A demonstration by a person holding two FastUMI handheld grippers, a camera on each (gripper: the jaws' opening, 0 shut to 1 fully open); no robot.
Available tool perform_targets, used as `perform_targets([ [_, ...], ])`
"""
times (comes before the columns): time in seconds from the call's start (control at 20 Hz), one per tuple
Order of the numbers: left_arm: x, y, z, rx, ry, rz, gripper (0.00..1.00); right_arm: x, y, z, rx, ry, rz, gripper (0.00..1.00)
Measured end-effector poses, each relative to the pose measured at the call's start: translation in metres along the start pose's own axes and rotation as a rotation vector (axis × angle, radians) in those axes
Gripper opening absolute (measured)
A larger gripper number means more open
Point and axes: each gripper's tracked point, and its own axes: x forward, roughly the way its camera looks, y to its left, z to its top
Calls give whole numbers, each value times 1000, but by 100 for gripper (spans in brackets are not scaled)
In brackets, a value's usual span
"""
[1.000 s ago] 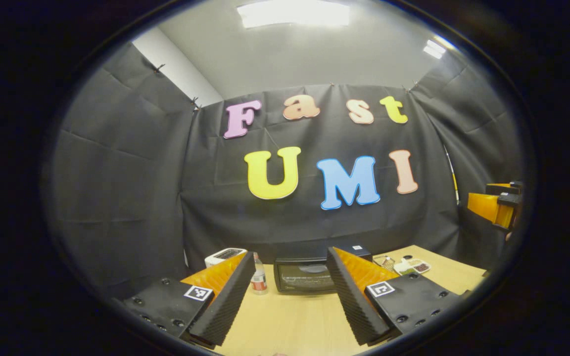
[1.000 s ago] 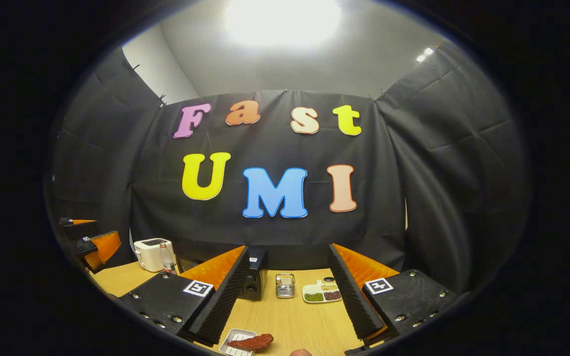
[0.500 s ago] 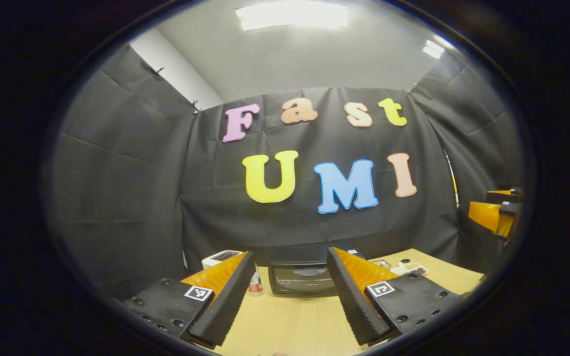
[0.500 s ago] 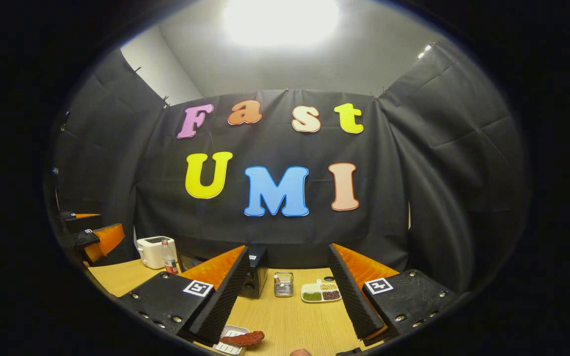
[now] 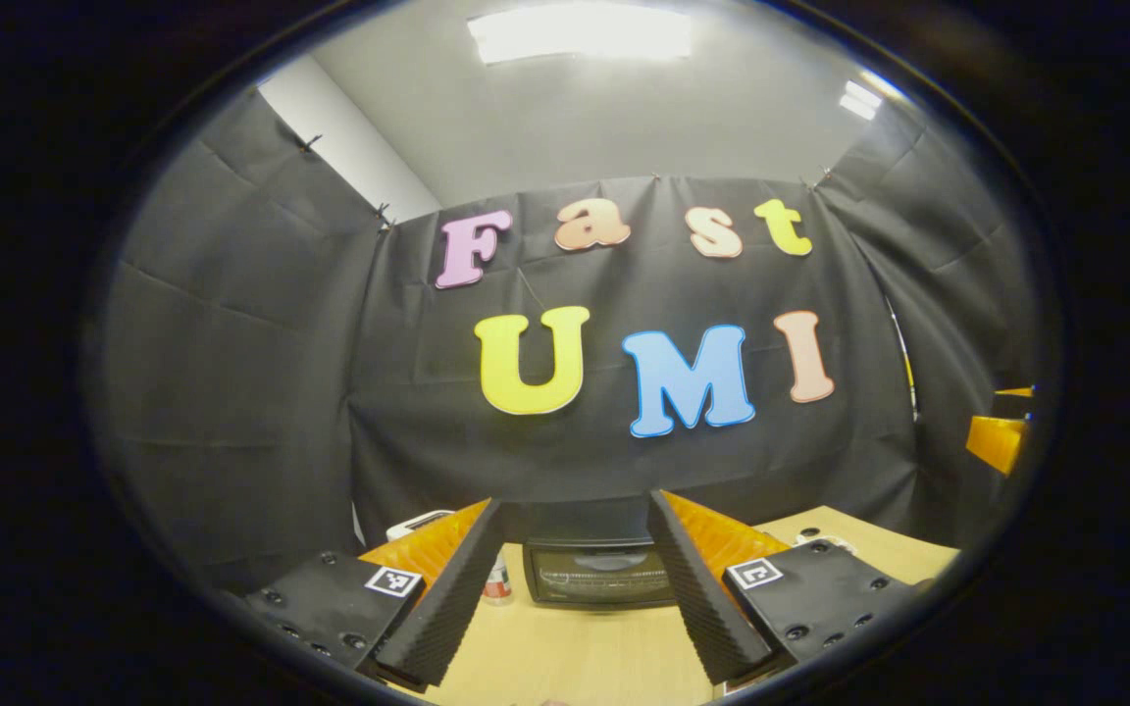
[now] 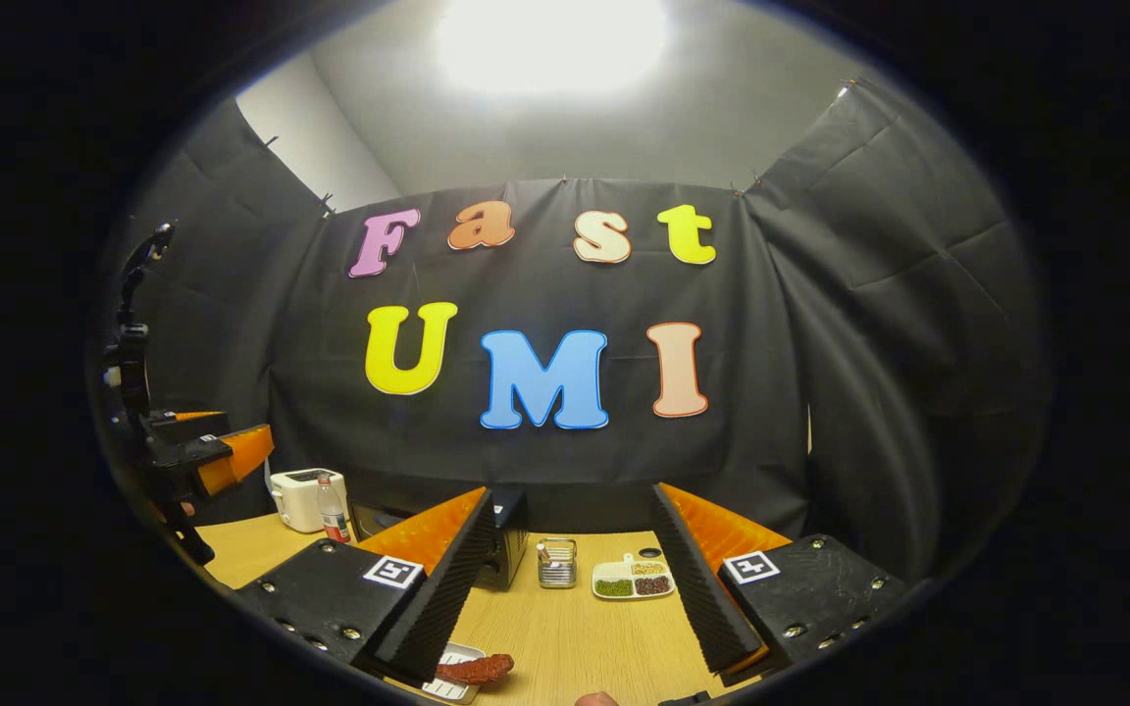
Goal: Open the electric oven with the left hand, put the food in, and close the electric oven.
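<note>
In the left gripper view the electric oven point(image 5: 599, 574) stands on the bench point(image 5: 585, 652) at 12 o'clock, against the booth wall. A bottle point(image 5: 497, 580) stands just beside it at 9 o'clock, with a toaster point(image 5: 415, 521) farther out the same way. In the right gripper view a wire basket point(image 6: 556, 563) sits at the oven's 3 o'clock and a divided dish point(image 6: 635, 580) beyond it. Toward 6 o'clock, the food point(image 6: 473, 670) lies on a small tray point(image 6: 447, 684) near the bench's front edge.
</note>
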Motion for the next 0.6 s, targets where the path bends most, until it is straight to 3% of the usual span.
perform_targets([
  [0.6,141,-13,-58,-19,34,-129,100,40,2,-11,-8,23,-175,96],
])
